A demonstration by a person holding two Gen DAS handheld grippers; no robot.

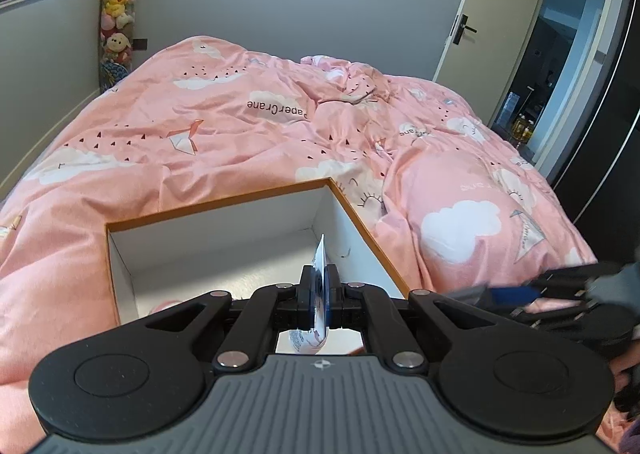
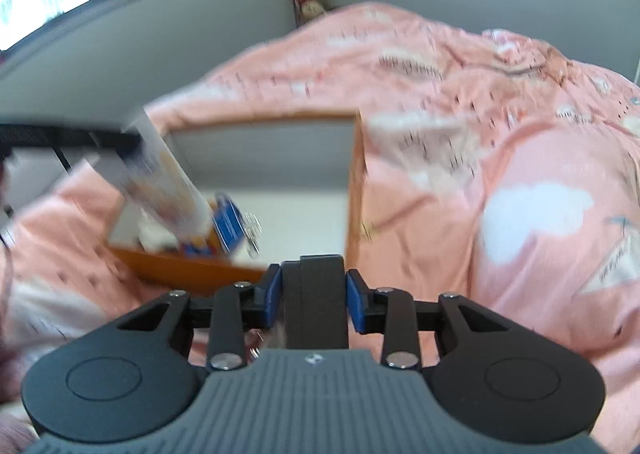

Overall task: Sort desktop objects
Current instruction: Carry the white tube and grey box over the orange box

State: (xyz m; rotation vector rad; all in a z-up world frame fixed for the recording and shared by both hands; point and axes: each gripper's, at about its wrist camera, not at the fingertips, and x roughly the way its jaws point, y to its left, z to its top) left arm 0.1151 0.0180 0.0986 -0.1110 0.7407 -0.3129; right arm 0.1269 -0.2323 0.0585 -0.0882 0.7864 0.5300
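A bed [image 1: 240, 126] fills the room from the grey wall forward, covered by a rumpled pink duvet [image 1: 460, 174] printed with white clouds, paper cranes and small dark triangles. Directly on the duvet sits an open box [image 1: 224, 210] with an orange rim and white inner walls, its near edge cut off by the camera rig. In the right wrist view the box [image 2: 352, 182] appears blurred, and a few small items, possibly a blue carton [image 2: 228, 224] among them, lie in its near left corner.
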